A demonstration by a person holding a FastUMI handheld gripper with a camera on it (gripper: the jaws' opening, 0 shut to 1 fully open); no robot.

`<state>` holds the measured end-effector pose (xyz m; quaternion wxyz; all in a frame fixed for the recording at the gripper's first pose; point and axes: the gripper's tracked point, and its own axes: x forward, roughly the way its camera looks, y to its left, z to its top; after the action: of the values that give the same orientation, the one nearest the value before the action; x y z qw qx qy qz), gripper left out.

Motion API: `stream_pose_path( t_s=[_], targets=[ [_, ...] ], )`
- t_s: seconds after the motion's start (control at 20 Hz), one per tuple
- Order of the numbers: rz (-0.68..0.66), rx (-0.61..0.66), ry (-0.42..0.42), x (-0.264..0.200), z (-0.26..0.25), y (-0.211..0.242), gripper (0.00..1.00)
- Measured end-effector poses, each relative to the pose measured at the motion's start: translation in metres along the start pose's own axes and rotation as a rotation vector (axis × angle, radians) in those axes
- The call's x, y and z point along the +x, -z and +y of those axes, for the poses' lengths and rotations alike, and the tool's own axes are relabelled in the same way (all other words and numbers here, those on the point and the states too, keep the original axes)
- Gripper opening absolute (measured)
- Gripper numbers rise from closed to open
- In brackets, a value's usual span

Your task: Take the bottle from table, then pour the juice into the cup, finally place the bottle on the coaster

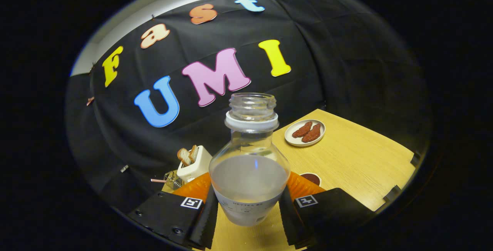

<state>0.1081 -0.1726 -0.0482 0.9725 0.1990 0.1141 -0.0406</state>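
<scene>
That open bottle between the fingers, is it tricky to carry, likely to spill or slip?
The bottle has no cap and looks roughly half full, so tilting it would probably spill. Its smooth, rounded clear body may be slippery; the fingers press it on both sides. The liquid likely makes it weighty for its size and may slosh.

Gripper-mounted fisheye faces forward, tilted, close over the table [354, 158].

The bottle [249, 174] carried a label band with small print, too small and blurred to read. Each finger mount of the gripper [248, 220] bore a square black-and-white marker tag [191, 203], without legible characters. No other text was readable.
</scene>
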Motion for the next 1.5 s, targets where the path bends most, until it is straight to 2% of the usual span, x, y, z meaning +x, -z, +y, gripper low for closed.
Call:
stream_pose_path(
  t_s=[0.2, 0.45, 0.6, 1.0, 1.15, 1.35, 1.5],
  targets=[
    [-0.051, -0.177, 0.02, 0.03, 0.033, 0.019, 0.72],
    [-0.142, -0.364, 0.104, 0.086, 0.053, 0.028, 0.72],
    [-0.149, -0.447, 0.161, 0.124, 0.053, 0.043, 0.72],
    [-0.112, -0.477, 0.263, 0.207, 0.033, 0.09, 0.72],
    [-0.094, -0.492, 0.287, 0.218, 0.023, 0.1, 0.72],
    [-0.067, -0.443, 0.272, 0.229, 0.023, 0.116, 0.73],
    [-0.052, -0.423, 0.292, 0.225, 0.017, 0.121, 0.73]
  ],
)
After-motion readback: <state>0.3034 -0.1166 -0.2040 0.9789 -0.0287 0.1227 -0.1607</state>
